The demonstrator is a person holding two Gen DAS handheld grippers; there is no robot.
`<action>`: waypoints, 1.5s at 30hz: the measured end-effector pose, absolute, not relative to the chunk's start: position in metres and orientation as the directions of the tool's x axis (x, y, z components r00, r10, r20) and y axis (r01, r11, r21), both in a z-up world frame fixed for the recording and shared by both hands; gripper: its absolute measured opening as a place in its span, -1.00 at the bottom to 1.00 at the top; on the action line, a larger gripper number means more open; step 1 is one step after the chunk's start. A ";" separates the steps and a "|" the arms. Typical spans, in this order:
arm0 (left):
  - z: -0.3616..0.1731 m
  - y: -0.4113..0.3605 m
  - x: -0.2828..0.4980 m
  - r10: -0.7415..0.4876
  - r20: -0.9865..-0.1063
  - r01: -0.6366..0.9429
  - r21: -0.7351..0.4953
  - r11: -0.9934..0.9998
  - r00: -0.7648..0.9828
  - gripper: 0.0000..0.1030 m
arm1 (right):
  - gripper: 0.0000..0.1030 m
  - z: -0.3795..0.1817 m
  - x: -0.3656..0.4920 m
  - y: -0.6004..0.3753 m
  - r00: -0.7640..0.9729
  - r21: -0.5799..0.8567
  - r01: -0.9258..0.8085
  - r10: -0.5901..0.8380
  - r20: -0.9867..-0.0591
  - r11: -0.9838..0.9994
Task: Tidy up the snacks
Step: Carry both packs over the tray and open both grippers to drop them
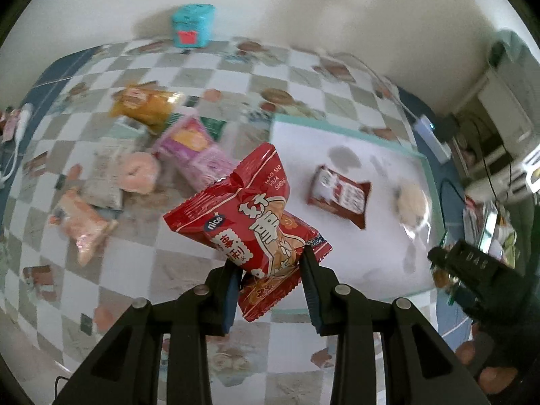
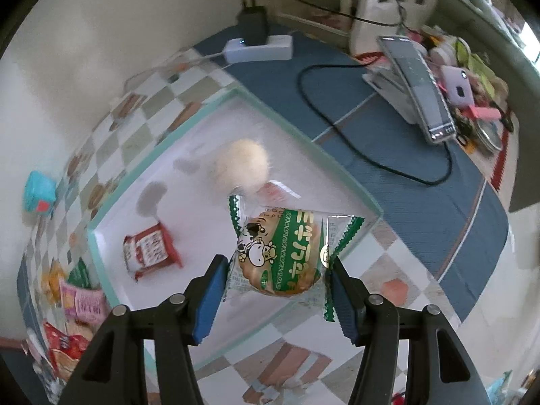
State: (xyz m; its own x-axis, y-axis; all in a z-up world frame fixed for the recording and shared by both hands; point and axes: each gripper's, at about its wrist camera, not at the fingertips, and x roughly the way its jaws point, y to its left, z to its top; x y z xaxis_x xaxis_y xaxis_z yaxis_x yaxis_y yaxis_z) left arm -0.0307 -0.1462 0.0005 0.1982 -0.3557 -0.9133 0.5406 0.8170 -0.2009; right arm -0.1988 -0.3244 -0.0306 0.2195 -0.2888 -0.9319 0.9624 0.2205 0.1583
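My left gripper (image 1: pixel 270 270) is shut on a red snack packet (image 1: pixel 248 217) and holds it above the table, just left of the white tray (image 1: pixel 354 270). My right gripper (image 2: pixel 275 281) is shut on a green-and-clear wrapped biscuit (image 2: pixel 283 260) and holds it over the white tray (image 2: pixel 209 236). In the tray lie a dark red snack pack (image 1: pixel 341 195) and a pale round wrapped snack (image 1: pixel 411 202); both also show in the right wrist view, the pack (image 2: pixel 150 249) and the round snack (image 2: pixel 241 163). A pile of loose snacks (image 1: pixel 145 155) lies left of the tray.
A teal box (image 1: pixel 193 25) stands at the table's far edge by the wall. A white power strip (image 2: pixel 258 47) with a black plug, a looping black cable (image 2: pixel 371 148) and a phone on a stand (image 2: pixel 418 84) lie on the blue cloth beyond the tray.
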 end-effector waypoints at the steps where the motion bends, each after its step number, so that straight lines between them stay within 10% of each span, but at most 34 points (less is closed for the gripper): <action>1: -0.001 -0.149 -0.033 -0.355 -0.915 0.548 -0.201 0.812 0.191 -0.31 | 0.22 -0.030 -0.202 -0.326 0.220 0.162 0.963 -0.289 -0.932 0.213; 27: -0.032 -0.204 -0.052 -0.378 -0.916 0.676 -0.195 0.711 0.133 -0.28 | 0.24 -0.047 -0.192 -0.344 0.172 0.121 0.966 -0.221 -0.960 0.228; 34: -0.032 -0.198 -0.045 -0.357 -0.922 0.641 -0.187 0.744 0.146 0.29 | 0.24 -0.049 -0.189 -0.343 0.170 0.117 0.963 -0.213 -0.962 0.241; 45: -0.037 -0.177 -0.022 -0.299 -0.940 0.534 -0.172 0.828 0.161 0.56 | 0.50 -0.055 -0.190 -0.345 0.170 0.116 0.962 -0.208 -0.963 0.248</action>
State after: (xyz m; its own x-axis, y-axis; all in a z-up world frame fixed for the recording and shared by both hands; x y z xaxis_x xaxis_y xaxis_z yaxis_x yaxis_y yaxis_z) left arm -0.0215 -0.1770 -0.0374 0.1613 -0.2991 -0.9405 0.5335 0.8281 -0.1719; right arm -0.1900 -0.3445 -0.0548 0.1699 -0.2081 -0.9632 0.9619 0.2476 0.1162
